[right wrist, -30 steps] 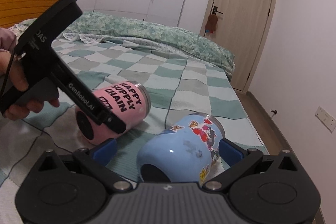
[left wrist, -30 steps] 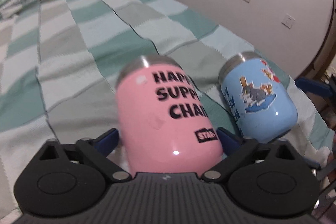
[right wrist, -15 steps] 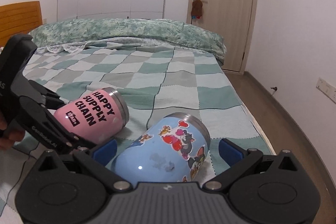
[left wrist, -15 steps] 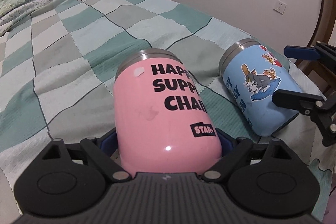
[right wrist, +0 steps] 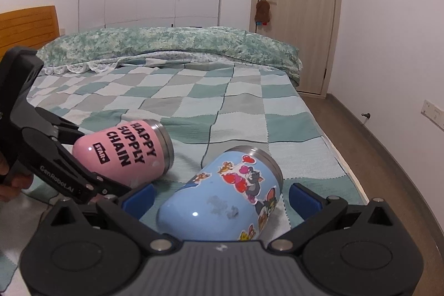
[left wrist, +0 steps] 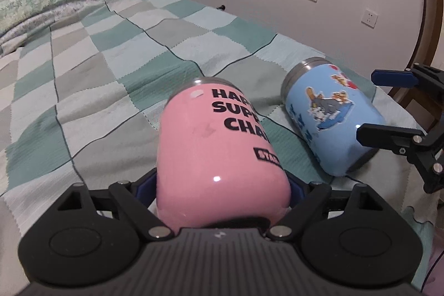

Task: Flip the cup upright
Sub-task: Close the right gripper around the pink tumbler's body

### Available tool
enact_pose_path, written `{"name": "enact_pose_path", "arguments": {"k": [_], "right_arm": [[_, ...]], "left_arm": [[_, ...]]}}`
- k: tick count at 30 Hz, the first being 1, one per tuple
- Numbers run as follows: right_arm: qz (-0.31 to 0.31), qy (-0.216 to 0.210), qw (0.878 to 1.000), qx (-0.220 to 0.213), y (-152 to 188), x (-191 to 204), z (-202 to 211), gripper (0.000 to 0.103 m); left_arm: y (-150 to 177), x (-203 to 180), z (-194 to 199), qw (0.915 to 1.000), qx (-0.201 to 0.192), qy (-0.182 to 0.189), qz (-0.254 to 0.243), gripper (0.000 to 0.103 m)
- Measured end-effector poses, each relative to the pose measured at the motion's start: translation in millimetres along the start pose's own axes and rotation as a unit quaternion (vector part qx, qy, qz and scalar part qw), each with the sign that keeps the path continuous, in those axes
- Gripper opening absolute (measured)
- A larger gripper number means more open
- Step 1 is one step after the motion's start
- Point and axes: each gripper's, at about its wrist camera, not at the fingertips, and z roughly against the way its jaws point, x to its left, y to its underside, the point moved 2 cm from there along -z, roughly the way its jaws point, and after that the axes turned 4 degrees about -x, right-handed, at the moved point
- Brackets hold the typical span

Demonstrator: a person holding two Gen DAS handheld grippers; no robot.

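Left wrist view: my left gripper [left wrist: 222, 185] has its fingers [left wrist: 145, 183] pressed against both flanks of the pink cup [left wrist: 219, 146], low by its base; I judge them clamped on it; the cup lies tilted on the checked bedspread [left wrist: 111, 79], steel rim pointing away from me; a grip at the base suits a swing that brings the rim uppermost. The blue cup [left wrist: 330, 124] lies on its side near the bed's edge, with my right gripper [left wrist: 385, 107] straddling its base end. Right wrist view: the right gripper's [right wrist: 219, 199] fingers [right wrist: 302, 199] stand apart, one on either side of the blue cup [right wrist: 222, 201]; a visible gap remains on the right side, so no grip is made; the pink cup [right wrist: 125, 154] shows beside it, held by the left gripper [right wrist: 83, 157] at its base. Neither cup is yet upright; soft bedding may let a cup rock once stood.
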Motion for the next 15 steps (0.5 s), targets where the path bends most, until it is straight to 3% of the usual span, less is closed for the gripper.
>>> {"name": "enact_pose_path", "arguments": {"k": [15], "right_arm": [[0.0, -0.025, 0.999, -0.03, -1.8, 25.4, 58.3, 0.103]], "left_arm": [[33.0, -23.4, 79.7, 0.9984, -0.041, -0.032, 0.024, 0.086]]}}
